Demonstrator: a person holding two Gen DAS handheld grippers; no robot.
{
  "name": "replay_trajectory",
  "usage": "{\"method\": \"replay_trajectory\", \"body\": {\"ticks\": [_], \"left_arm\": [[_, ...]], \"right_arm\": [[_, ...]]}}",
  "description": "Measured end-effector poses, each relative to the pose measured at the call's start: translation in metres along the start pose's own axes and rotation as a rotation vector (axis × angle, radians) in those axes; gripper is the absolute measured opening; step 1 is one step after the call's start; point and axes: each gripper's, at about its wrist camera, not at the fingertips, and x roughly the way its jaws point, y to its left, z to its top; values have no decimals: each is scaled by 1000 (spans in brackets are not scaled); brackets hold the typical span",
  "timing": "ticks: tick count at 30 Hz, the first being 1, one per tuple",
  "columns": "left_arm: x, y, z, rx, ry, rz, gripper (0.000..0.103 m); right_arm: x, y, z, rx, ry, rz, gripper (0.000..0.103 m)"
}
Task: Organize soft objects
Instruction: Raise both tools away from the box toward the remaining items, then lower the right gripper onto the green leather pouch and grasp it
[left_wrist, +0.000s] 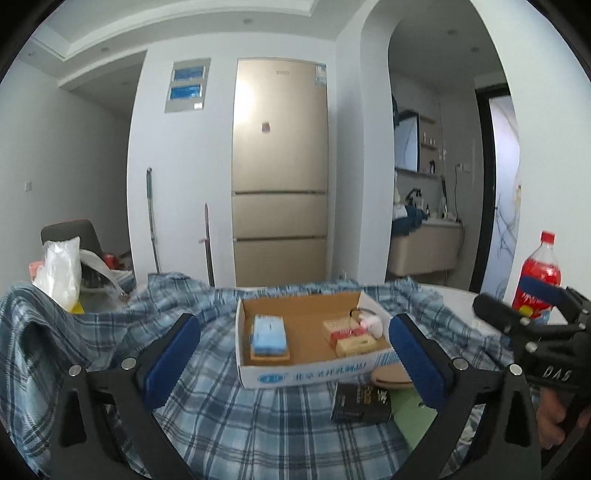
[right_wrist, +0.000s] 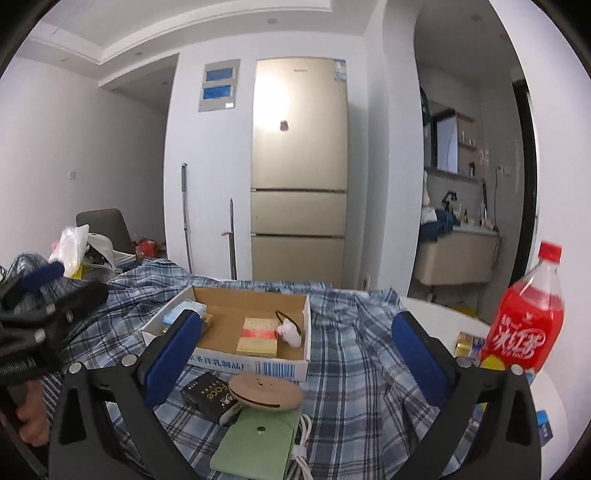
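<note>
Both tools hang released and hold nothing, the left tool (left_wrist: 293, 354) and the right tool (right_wrist: 295, 354) side by side over the plaid cloth (left_wrist: 258, 424) on the counter. Nearest the right tool lies the green pouch (right_wrist: 255, 443), dead ahead and low, its long axis running away from the tool. Beyond it the tan round pad (right_wrist: 264, 395), probably soft, touches the cardboard box (right_wrist: 258, 363), where the small plush (right_wrist: 290, 332) sits.

You've got soft plaid cloth (right_wrist: 354, 354) under a matt cardboard box (right_wrist: 236, 306); at two o'clock, a glossy plastic bottle (right_wrist: 524, 325) (red).
</note>
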Motion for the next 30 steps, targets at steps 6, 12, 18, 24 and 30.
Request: {"method": "replay_trajectory", "body": {"ticks": [6,12,18,24,30], "left_arm": [[9,-2,-5,12,31,-13,103],[4,-5,-4,23,15,-9,103],[7,1,-3,-6,26,-9,103],[15,8,-4,-35,59,-12,103],[25,19,-4,-88,140,-43,103]], "right_arm": [[-1,-8,-3,33,4,-8,103],[1,-7,-2,23,17,-9,103],[10,-6,-3,20,51,-7,103],[20,3,3,-6,134,-21,103],[17,8,9,4,219,1,103]]}}
